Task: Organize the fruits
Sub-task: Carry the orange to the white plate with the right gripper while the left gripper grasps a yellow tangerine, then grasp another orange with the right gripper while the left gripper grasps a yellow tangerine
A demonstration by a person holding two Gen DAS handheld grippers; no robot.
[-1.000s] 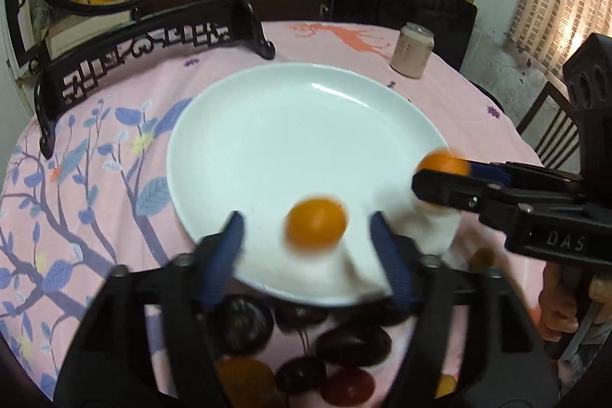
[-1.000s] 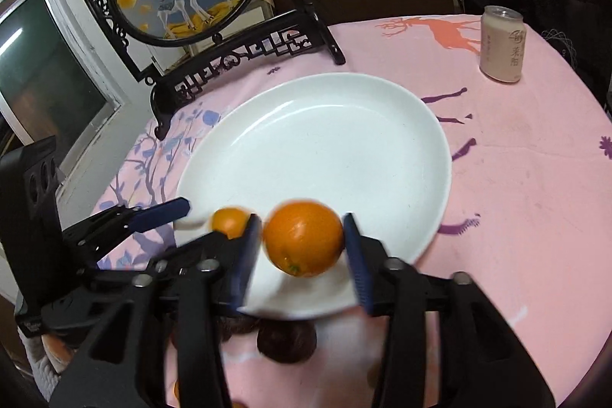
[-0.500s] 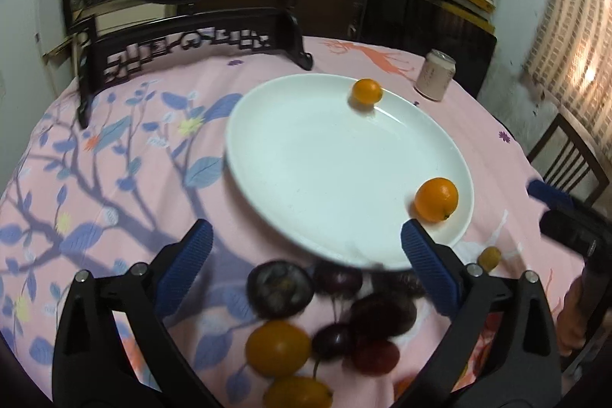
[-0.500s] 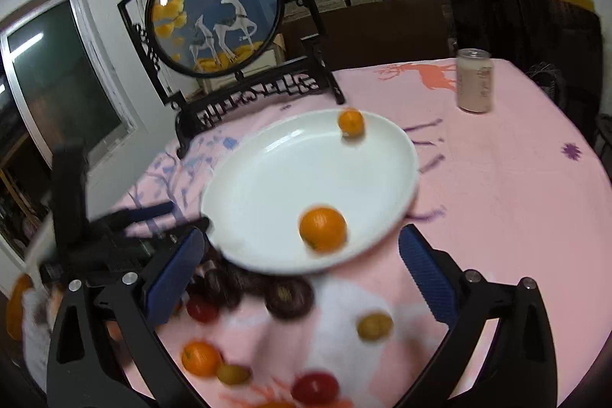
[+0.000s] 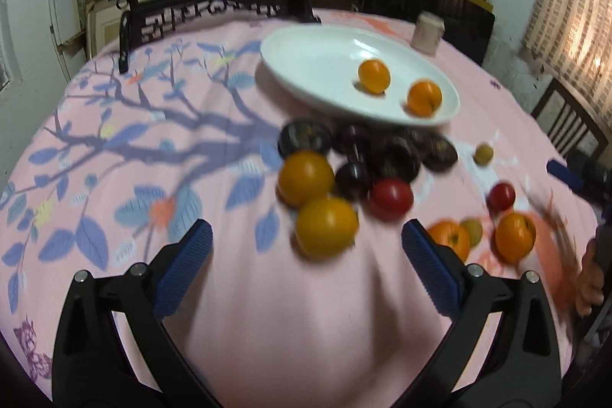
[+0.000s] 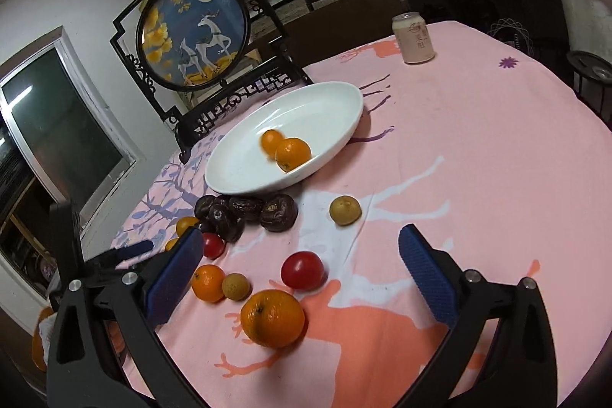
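Both my claws gape wide with nothing between the pads, having just opened: the left claw (image 5: 306, 266) and the right claw (image 6: 302, 274). Two oranges (image 6: 292, 153) sit touching in the white plate (image 6: 344, 109). The other fruit lies loose on the table (image 6: 478, 159) at the plate's six o'clock, a large orange (image 6: 272, 318) nearest my right claw.
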